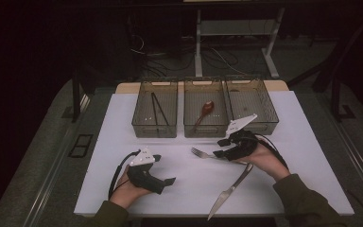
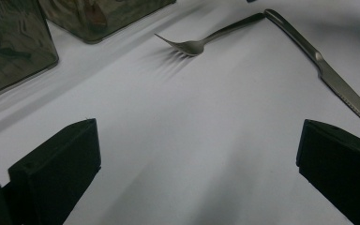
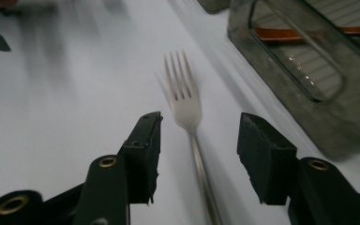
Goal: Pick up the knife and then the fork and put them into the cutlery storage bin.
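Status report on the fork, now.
Right tool open, astride fork, no grip. Left tool open, nothing between jaws. Knife nearby, not blocking.

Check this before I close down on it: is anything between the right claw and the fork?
Nothing visible. The right claw stands open with the fork handle running between its jaws on bare table.

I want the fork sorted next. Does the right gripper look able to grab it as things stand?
Probably yes. The right gripper is open, its jaws either side of the fork, which lies flat on the table with nothing between them.
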`<action>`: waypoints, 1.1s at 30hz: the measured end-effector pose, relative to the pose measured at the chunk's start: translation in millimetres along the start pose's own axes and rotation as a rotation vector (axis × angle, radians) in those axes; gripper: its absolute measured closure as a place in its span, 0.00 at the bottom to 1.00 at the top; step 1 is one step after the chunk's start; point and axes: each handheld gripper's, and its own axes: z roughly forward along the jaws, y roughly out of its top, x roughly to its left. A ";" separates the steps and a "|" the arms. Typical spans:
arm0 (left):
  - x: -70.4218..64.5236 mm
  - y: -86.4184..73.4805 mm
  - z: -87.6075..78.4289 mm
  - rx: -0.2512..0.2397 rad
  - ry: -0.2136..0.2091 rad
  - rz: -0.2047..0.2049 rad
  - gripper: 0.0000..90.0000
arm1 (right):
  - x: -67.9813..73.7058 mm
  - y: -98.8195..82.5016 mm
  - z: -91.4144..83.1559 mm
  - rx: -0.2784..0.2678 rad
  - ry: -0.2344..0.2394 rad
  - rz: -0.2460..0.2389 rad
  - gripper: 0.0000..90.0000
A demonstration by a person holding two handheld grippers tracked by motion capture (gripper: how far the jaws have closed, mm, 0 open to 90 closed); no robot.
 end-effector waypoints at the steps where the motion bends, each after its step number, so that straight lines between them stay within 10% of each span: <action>1: -0.2 0.0 0.4 0.002 -0.002 0.003 0.00 | -1.6 1.2 -1.2 0.022 -0.005 -0.007 0.51; 15: 1.1 -0.2 1.3 0.009 -0.010 0.018 0.00 | -9.7 15.0 16.4 0.345 -0.018 -0.152 0.67; 33: 2.2 0.0 -0.7 0.008 -0.005 0.026 0.00 | -1.6 31.4 48.5 0.590 0.007 -0.267 0.89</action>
